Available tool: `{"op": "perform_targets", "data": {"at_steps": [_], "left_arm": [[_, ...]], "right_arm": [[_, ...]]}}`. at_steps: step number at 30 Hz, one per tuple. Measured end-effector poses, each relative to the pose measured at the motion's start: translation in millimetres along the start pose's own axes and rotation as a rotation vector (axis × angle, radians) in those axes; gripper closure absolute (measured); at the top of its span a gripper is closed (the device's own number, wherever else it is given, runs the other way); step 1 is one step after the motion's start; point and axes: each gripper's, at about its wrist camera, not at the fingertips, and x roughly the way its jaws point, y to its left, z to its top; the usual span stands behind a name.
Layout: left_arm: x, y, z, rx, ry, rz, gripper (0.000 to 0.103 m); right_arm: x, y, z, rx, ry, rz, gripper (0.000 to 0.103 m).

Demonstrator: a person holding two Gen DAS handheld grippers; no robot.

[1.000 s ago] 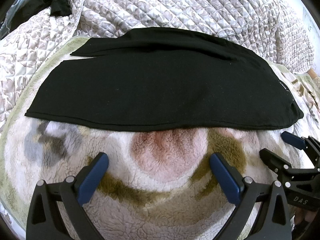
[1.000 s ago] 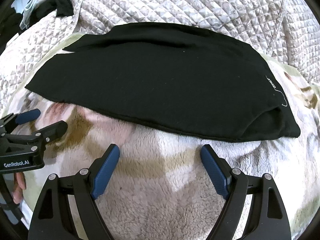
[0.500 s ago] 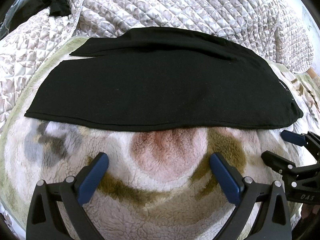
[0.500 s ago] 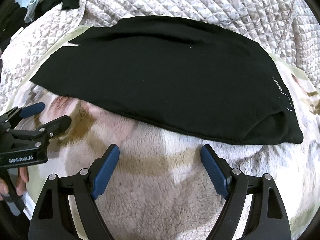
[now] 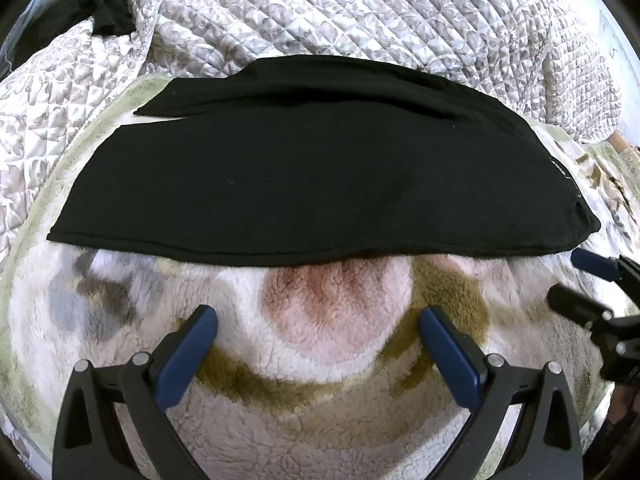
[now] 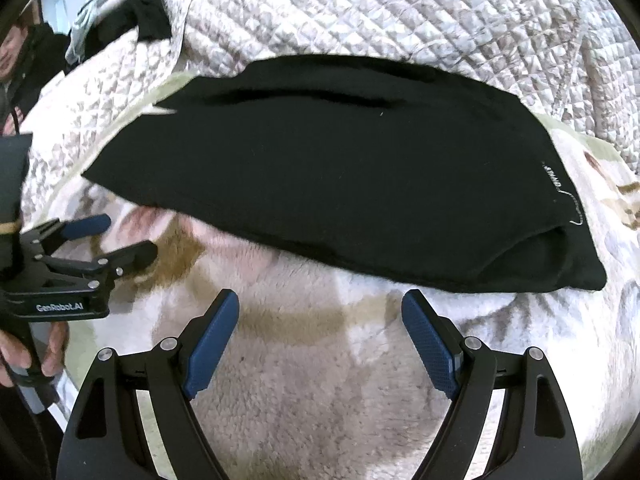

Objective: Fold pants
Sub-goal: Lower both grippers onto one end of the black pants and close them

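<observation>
The black pants (image 5: 312, 168) lie folded lengthwise on a fluffy patterned blanket (image 5: 332, 320), waist end with white lettering at the right. They also show in the right wrist view (image 6: 340, 176). My left gripper (image 5: 316, 320) is open and empty, just short of the pants' near edge. My right gripper (image 6: 320, 312) is open and empty, near the pants' right part. The right gripper also shows at the right edge of the left wrist view (image 5: 576, 280), and the left gripper at the left of the right wrist view (image 6: 120, 236); both are open.
A quilted floral bedspread (image 5: 340, 12) lies bunched behind the pants. Dark clothes (image 6: 132, 20) lie at the far left. A person (image 6: 16, 56) is at the left edge.
The right gripper has drawn back to the right and turned, so the pants sit lower and more centred in its view. The left gripper has barely moved. Both stay open.
</observation>
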Motion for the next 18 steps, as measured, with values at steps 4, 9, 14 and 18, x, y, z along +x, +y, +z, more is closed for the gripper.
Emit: {"op": "perform_targets", "data": {"at_steps": [4,9,14,18], "left_arm": [[-1,1,1,-0.006,-0.004,-0.002,0.002],[-1,4,3,-0.022,-0.014,0.0,0.005],[-5,17,6,-0.068,-0.033,-0.02,0.009],[-9,40,12,-0.139,-0.057,-0.026,0.009]], "right_arm": [[-2,-13,1,0.047,-0.009,0.006,0.02],[-2,-21,2,0.095,-0.01,0.012,0.02],[-10,-34,3,0.136,-0.036,0.013,0.02],[-17,-58,3,0.213,-0.055,0.0,0.02]]}}
